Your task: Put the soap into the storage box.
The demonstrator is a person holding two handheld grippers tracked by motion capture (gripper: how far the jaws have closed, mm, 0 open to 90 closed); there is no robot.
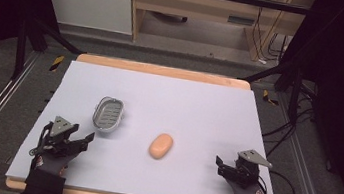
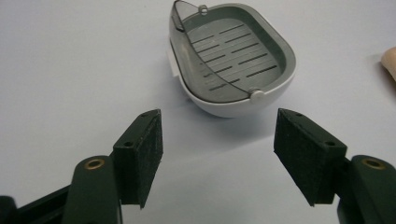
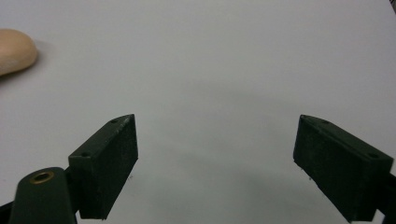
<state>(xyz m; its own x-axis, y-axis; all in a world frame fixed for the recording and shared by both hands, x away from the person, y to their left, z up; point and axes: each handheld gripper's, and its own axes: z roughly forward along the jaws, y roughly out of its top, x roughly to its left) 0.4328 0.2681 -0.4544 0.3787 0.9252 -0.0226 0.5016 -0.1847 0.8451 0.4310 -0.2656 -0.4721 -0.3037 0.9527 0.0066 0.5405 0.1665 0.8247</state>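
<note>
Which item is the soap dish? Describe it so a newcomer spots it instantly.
On the pale table sheet, look just ahead of the left gripper. The soap dish is an oval white tub with a slotted grey insert, unlike the smooth peach soap bar lying apart to its right.

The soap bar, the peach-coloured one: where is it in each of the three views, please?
High view: the soap bar lies near the table's middle, right of the soap dish.
Left gripper view: a sliver of it at the right edge, right of the dish.
Right gripper view: upper left edge.
Shared landmark: the pale table sheet.
</note>
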